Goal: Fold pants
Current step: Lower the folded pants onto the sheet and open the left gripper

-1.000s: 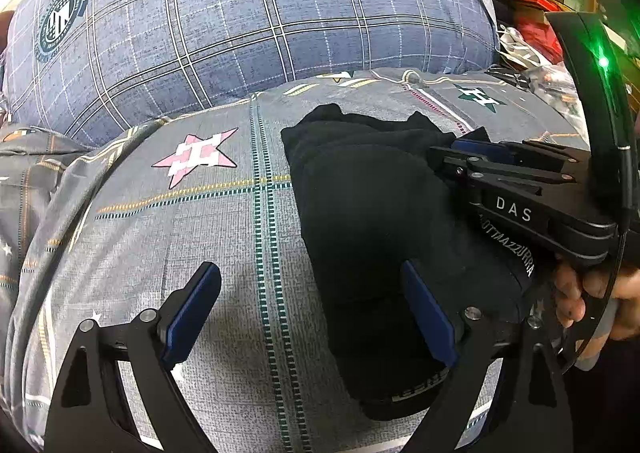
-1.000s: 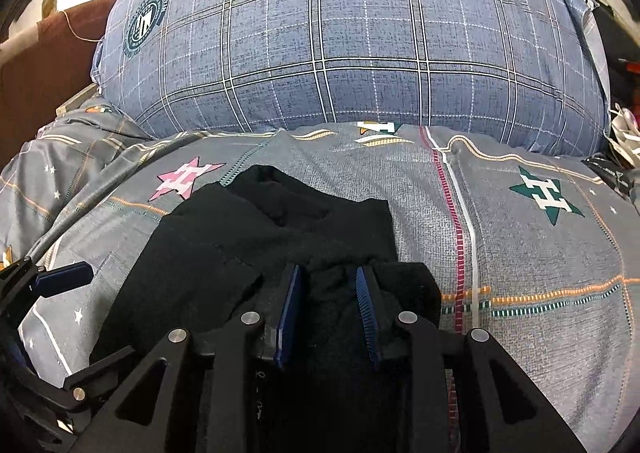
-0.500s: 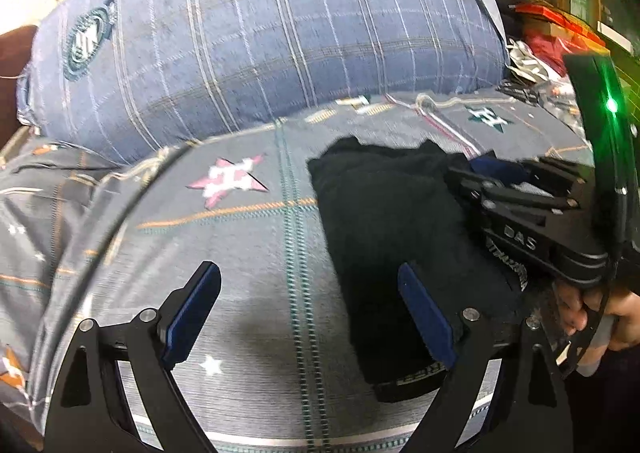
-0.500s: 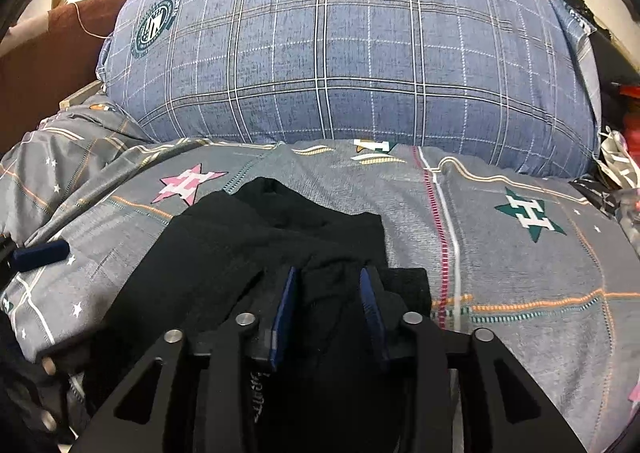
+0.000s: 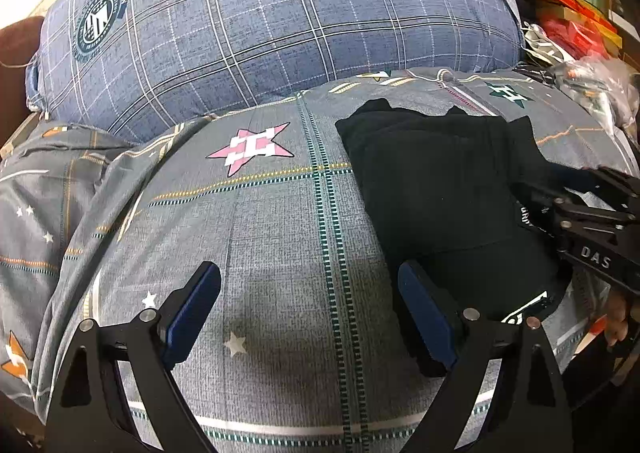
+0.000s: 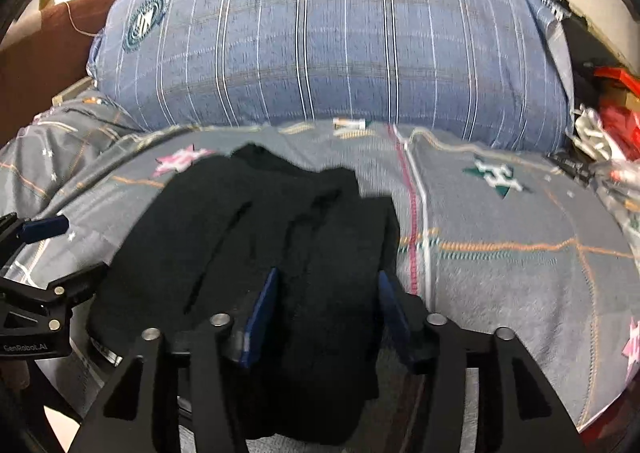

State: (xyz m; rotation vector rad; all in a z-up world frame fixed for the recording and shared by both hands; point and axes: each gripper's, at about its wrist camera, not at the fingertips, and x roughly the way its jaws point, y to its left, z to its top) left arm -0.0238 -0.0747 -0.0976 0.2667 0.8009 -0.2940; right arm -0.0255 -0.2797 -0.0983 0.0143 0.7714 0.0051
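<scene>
- L gripper point(image 5: 308, 305): jaws wide apart, nothing btwn pads, held low and level
- R gripper point(image 6: 326, 309): jaws parted, straddling cloth, not clamped

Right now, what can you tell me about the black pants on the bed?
The black pants are soft, dark cloth folded into a thick bundle with a few creases. They lie on the grey star-patterned bedspread, in front of the big blue checked pillow. A band with white letters shows at the near end. The right tongs stand open around that near end; whether the pads touch the cloth is unclear. The left tongs are open over the bedspread beside the pants.
</scene>
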